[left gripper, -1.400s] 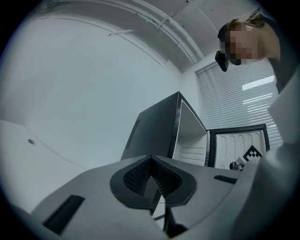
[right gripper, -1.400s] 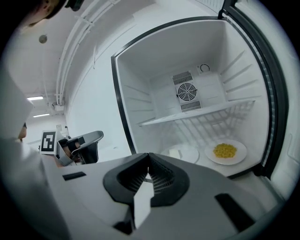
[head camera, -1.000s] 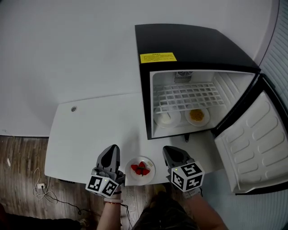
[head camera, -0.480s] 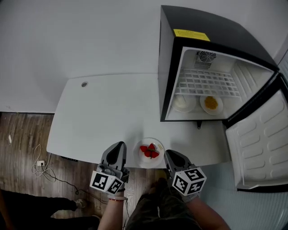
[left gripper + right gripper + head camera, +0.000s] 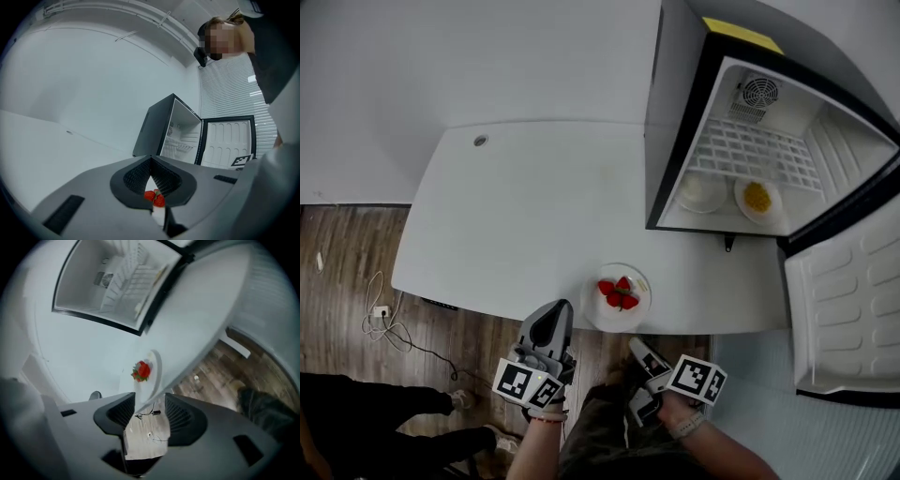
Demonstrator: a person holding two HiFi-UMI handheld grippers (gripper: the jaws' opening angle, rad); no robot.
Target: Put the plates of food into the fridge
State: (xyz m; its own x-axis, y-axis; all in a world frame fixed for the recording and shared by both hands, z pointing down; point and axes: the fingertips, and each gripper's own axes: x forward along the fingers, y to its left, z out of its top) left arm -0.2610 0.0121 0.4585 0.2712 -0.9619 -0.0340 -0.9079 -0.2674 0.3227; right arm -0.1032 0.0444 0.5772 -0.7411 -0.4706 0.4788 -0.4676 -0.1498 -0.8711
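Plates of food number three here, beside one white bench (image 5: 525, 216), one black box-shaped fridge (image 5: 675, 122) with its one white-lined door (image 5: 844, 309) swung wide to the right, and two grey claws. The fridge stands on the bench's right end. Two of the plates sit side by side on the fridge floor under the white wire shelf (image 5: 755, 155): a round white plate with pale food (image 5: 684, 199) on the left and a round white plate with yellow food (image 5: 741, 204) to its right. The third, a round white plate of red strawberries (image 5: 600, 312), lies out on the bench at its front edge, in front of the fridge's left corner and well apart from the opening. The left claw (image 5: 151, 159) hovers off the bench's front edge just left of that plate, its jaws drawn together at the tips with only a slit between the pads and nothing in it; the strawberries (image 5: 619, 293) show through the slit, farther on. The right claw (image 5: 150, 399) hangs below the bench edge, just right of the plate and rolled on its side; its jaws have just been opening, now stand about halfway apart and hold nothing, with the plate rim ahead of the tips and untouched. Below lies brown wooden floor (image 5: 347, 272) with a thin cable (image 5: 394, 333), and a small round hole (image 5: 480, 141) marks the bench's far left.
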